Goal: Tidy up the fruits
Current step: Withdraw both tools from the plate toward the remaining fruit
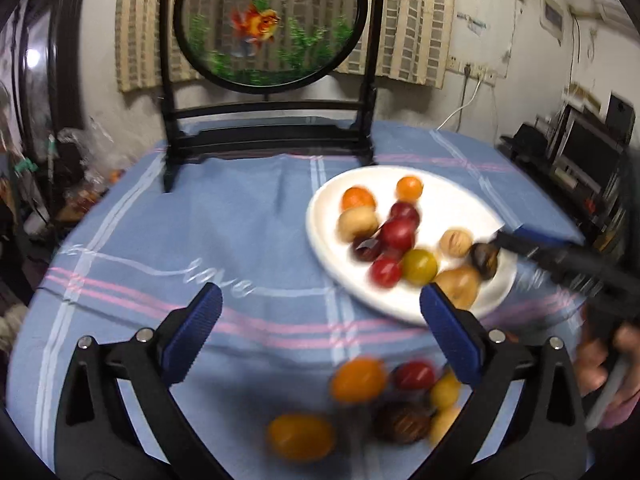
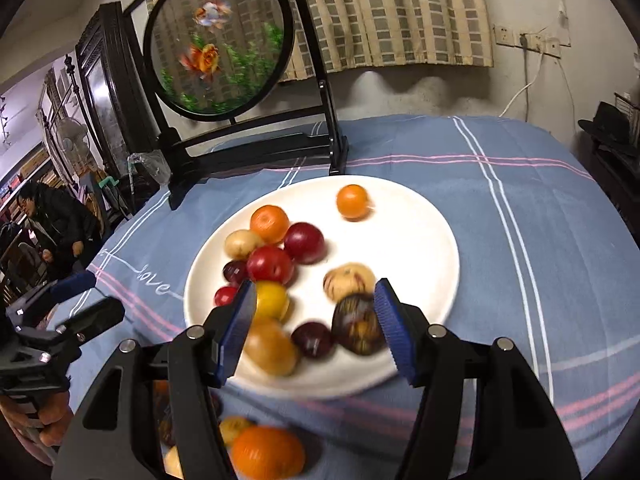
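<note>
A round counter draped in a blue cloth with pink and white stripes [image 2: 520, 208] carries a dark-framed round goldfish screen [image 1: 268, 20] at its far side, well beyond both sets of jaws. A white round plate [image 2: 420, 220] lies just ahead of the right gripper [image 2: 316, 332], piled with small orange, red, yellow and tan fruits [image 2: 280, 260]. That gripper's blue-padded jaws stand partly apart over the plate's near edge; a dark mottled fruit [image 2: 356, 328] sits just inside the right pad, contact too blurred to judge. The left gripper [image 1: 320, 332] hovers over the cloth, jaws spread wide and empty, the plate ahead to their right. Loose fruits [image 1: 360, 380] lie on the cloth beneath and just behind its jaws.
</note>
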`<state>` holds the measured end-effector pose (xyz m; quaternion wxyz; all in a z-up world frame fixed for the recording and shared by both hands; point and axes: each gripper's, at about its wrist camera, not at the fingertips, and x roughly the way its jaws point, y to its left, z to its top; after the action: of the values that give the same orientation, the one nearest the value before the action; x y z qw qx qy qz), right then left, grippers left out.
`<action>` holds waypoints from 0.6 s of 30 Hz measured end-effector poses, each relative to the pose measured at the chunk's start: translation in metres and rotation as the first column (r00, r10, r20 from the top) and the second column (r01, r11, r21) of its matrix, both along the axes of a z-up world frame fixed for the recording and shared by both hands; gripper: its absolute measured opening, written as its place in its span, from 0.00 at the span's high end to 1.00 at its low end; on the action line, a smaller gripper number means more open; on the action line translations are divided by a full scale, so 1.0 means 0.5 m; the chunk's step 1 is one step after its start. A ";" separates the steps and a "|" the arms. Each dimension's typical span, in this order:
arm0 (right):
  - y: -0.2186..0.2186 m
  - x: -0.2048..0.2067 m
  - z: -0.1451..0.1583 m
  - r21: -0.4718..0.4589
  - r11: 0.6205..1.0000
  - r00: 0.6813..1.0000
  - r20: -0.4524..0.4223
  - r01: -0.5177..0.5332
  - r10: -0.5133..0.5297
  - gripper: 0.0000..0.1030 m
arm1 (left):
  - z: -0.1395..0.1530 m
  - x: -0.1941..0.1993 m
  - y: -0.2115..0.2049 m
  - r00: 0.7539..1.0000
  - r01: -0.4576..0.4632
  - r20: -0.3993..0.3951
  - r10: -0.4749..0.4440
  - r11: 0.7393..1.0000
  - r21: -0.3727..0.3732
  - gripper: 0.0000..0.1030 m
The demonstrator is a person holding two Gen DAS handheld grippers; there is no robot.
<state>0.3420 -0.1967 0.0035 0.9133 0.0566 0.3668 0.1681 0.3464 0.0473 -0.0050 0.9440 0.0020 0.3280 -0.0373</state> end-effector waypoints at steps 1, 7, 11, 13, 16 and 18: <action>-0.005 -0.015 -0.001 0.012 1.000 1.000 0.000 0.007 -0.007 0.40 | -0.007 -0.014 0.009 1.000 -0.002 0.006 0.002 1.000 0.018 0.02; 0.000 -0.121 -0.033 0.034 0.999 0.997 -0.062 -0.035 0.037 0.40 | -0.026 -0.064 0.078 0.994 -0.107 -0.009 0.108 0.991 0.084 0.02; 0.037 -0.187 -0.022 -0.014 0.991 0.991 -0.020 -0.129 0.129 0.40 | -0.017 -0.081 0.108 0.990 -0.142 0.004 0.141 0.988 0.058 0.02; 0.063 -0.213 -0.019 -0.048 0.981 0.982 -0.004 -0.190 0.190 0.40 | -0.022 -0.083 0.115 0.988 -0.154 -0.009 0.154 0.987 0.049 0.02; 0.104 -0.238 -0.028 -0.091 0.954 0.958 -0.009 -0.285 0.285 0.40 | -0.036 -0.079 0.116 0.987 -0.154 -0.039 0.156 0.987 0.052 0.02; 0.127 -0.245 -0.041 -0.115 0.935 0.942 -0.036 -0.335 0.333 0.40 | -0.040 -0.079 0.115 0.987 -0.151 -0.041 0.153 0.987 0.055 0.02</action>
<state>0.2196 -0.1331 -0.0173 0.8703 -0.0598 0.3877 0.2979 0.3067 0.1047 -0.0251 0.9360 0.0005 0.3494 0.0432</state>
